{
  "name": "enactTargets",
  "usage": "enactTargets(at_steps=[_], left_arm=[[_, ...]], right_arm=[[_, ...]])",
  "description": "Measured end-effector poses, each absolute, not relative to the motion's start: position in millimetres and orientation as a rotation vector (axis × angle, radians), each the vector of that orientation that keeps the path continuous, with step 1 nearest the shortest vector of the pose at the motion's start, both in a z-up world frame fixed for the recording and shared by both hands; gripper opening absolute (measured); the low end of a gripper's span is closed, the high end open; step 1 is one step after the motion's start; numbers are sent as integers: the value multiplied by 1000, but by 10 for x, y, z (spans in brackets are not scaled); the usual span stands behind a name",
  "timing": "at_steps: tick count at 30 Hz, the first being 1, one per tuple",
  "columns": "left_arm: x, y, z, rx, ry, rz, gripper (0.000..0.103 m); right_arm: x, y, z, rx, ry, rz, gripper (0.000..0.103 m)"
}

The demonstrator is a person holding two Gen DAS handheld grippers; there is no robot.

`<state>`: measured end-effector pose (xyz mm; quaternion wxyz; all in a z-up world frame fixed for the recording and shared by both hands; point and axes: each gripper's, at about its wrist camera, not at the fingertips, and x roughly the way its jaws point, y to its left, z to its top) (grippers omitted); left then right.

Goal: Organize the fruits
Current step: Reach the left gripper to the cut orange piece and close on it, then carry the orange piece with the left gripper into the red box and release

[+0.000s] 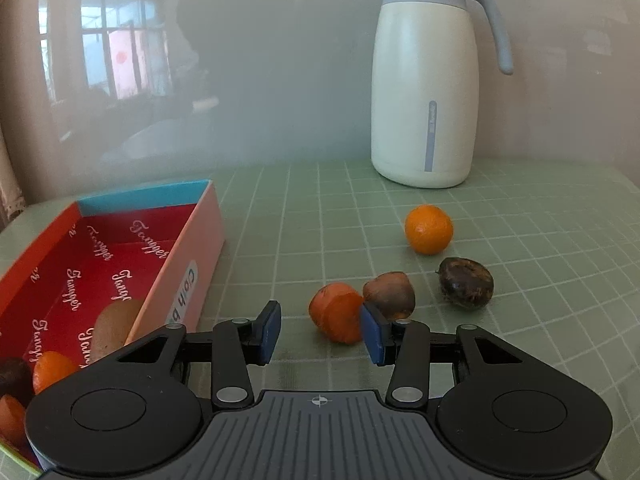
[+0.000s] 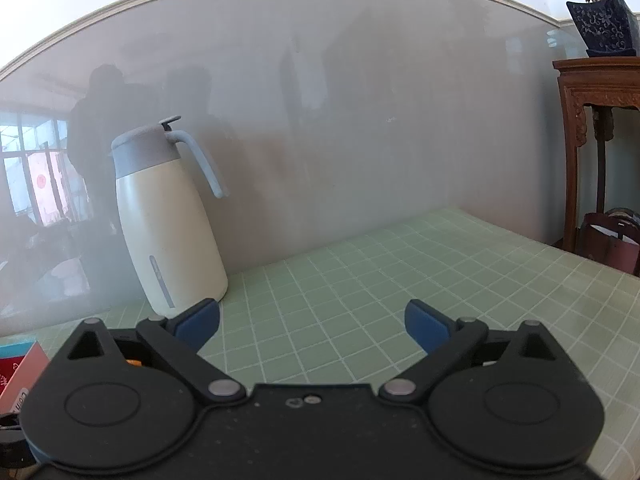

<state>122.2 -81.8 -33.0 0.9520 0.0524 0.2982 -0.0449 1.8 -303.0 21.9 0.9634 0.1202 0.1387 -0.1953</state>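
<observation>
The left gripper (image 1: 322,330) hovers low over the green gridded tablecloth (image 1: 540,280), jaws apart and holding nothing; its right blue pad sits just in front of an orange fruit (image 1: 336,312) and a brown fruit (image 1: 390,294) that touch each other. A dark, wrinkled fruit (image 1: 466,282) lies near them to the right, and a round orange (image 1: 429,229) sits behind, apart from the rest.

To the left stands an open box (image 1: 200,232) whose red lining repeats a script word, seemingly "Tangger" (the pink outer wall carries a label starting "Cloth b", the rest hidden). Inside it lie a kiwi (image 1: 118,320), orange pieces (image 1: 50,368) and a dark fruit (image 1: 14,378).

A cream jug (image 1: 424,92) with a grey-blue lid bears a vertical strip of unreadable lettering.

The right gripper (image 2: 312,326) is held over bare cloth, jaws wide apart and empty, beside the jug.
</observation>
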Motion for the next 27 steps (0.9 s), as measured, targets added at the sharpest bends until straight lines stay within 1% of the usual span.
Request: enactTargets(at_steps=[8, 9, 12, 16, 27], left_arm=[[1277, -921, -393, 121, 621, -108, 44], [1282, -923, -394, 116, 623, -112, 36], [1281, -929, -388, 110, 616, -111, 30], [1261, -924, -378, 103, 605, -114, 25], [1268, -960, -378, 116, 598, -117, 24]], right_arm=[[-44, -3166, 220, 251, 263, -479, 100], [-54, -3180, 219, 249, 260, -500, 100], [-77, -3194, 224, 220, 244, -575, 100], [-106, -3231, 221, 228, 228, -603, 103], [-128, -3255, 221, 231, 212, -642, 103]])
